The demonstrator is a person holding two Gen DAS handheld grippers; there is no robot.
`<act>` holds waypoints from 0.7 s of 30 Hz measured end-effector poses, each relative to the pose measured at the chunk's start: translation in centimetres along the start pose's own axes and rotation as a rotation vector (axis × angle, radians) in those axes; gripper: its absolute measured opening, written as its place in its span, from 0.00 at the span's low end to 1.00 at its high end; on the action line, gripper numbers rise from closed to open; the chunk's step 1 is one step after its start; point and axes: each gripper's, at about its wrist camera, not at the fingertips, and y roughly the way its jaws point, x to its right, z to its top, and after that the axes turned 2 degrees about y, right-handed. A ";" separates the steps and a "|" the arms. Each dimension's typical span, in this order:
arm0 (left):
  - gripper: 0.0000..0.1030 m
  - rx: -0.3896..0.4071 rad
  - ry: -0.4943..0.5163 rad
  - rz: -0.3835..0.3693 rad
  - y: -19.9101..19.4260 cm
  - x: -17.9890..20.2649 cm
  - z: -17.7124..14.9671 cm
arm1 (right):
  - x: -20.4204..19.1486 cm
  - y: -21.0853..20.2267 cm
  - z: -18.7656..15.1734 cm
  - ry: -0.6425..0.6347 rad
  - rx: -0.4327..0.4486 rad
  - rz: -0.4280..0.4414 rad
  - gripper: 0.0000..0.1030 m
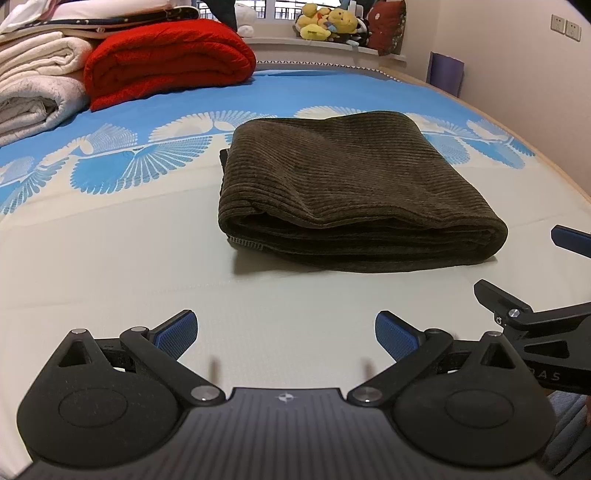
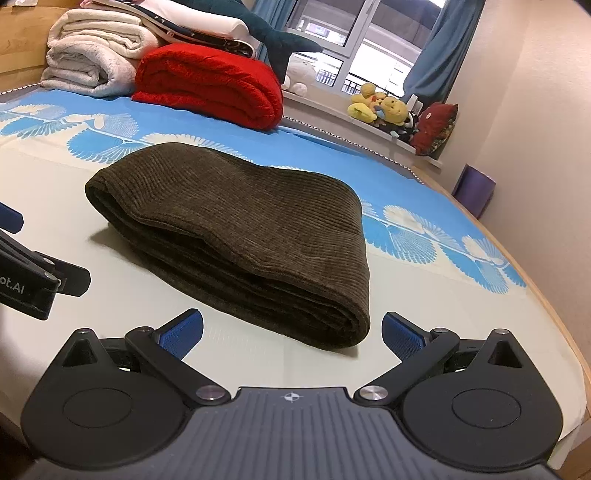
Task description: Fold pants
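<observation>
Dark brown corduroy pants (image 1: 351,184) lie folded into a thick rectangular stack on the bed sheet (image 1: 110,258); they also show in the right wrist view (image 2: 236,229). My left gripper (image 1: 286,332) is open and empty, a short way in front of the stack's near fold. My right gripper (image 2: 291,334) is open and empty, close to the stack's near right corner. The right gripper shows at the right edge of the left wrist view (image 1: 532,277), and the left gripper at the left edge of the right wrist view (image 2: 40,266).
A folded red blanket (image 1: 166,59) and white folded blankets (image 1: 33,81) are stacked at the far left of the bed. Plush toys (image 1: 328,22) and a cushion sit on the window sill. The bed's wooden edge (image 2: 546,295) curves along the right.
</observation>
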 end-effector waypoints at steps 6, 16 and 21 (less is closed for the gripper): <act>1.00 0.005 0.008 0.007 0.0 0.0 0.0 | 0.0 0.0 0.0 0.001 0.001 -0.001 0.99; 1.00 -0.009 0.014 0.008 0.3 0.1 0.0 | 0.1 -0.1 0.0 -0.002 0.005 0.001 0.99; 1.00 -0.005 0.018 0.010 0.3 0.1 0.0 | 0.1 -0.2 -0.1 -0.012 0.008 0.006 0.99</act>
